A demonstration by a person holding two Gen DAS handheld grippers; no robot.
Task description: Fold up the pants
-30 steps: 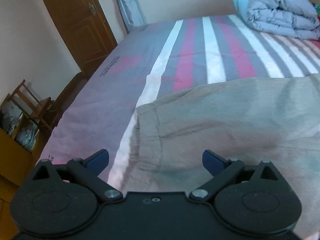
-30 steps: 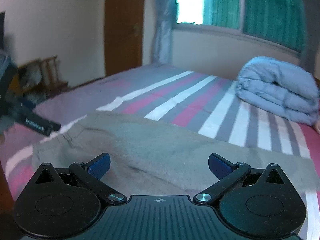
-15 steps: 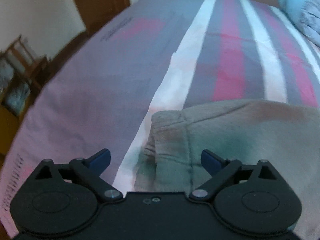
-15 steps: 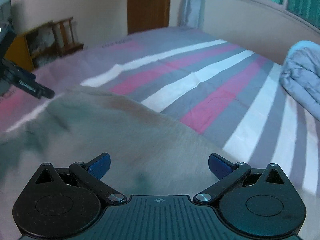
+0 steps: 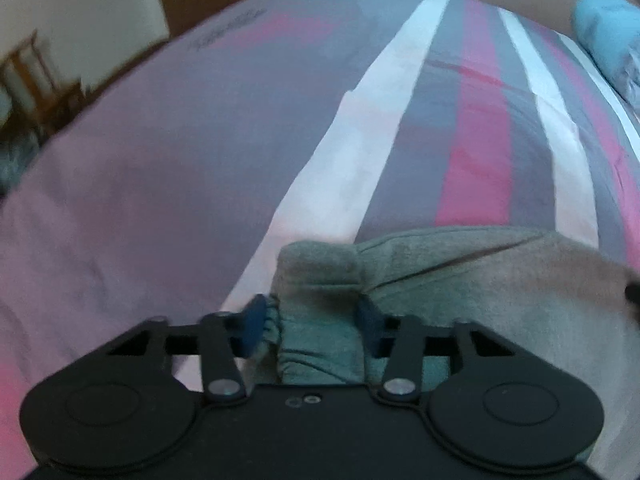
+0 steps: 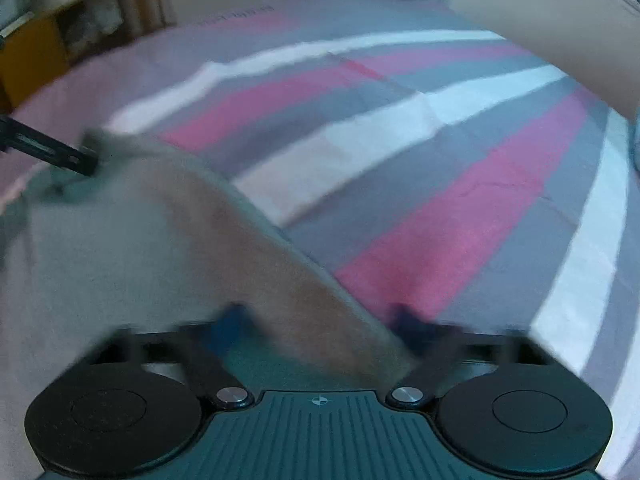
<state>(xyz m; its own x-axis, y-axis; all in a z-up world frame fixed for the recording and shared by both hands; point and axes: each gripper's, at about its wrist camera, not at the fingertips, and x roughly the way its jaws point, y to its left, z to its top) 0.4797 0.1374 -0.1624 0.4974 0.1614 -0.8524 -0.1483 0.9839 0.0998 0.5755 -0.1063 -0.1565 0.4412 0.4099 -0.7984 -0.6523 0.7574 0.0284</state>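
The grey-beige pants (image 5: 460, 280) lie spread on the bed (image 5: 160, 200), on a sheet striped in pink, grey and white. The left gripper (image 5: 310, 320) is closing its blue jaws on the bunched corner of the waistband, and the cloth is pinched between the pads. Farther along the same edge, the right gripper (image 6: 320, 324) is closing too, with the hem of the pants (image 6: 160, 240) running between its blurred fingers; I cannot tell whether the pads press on the cloth. The tip of the left gripper (image 6: 52, 152) shows at the far corner in the right view. Dark printed lettering (image 5: 228, 28) sits near the sheet's far edge, too blurred to read. A folded blue quilt (image 5: 608, 32) rests at the far right.
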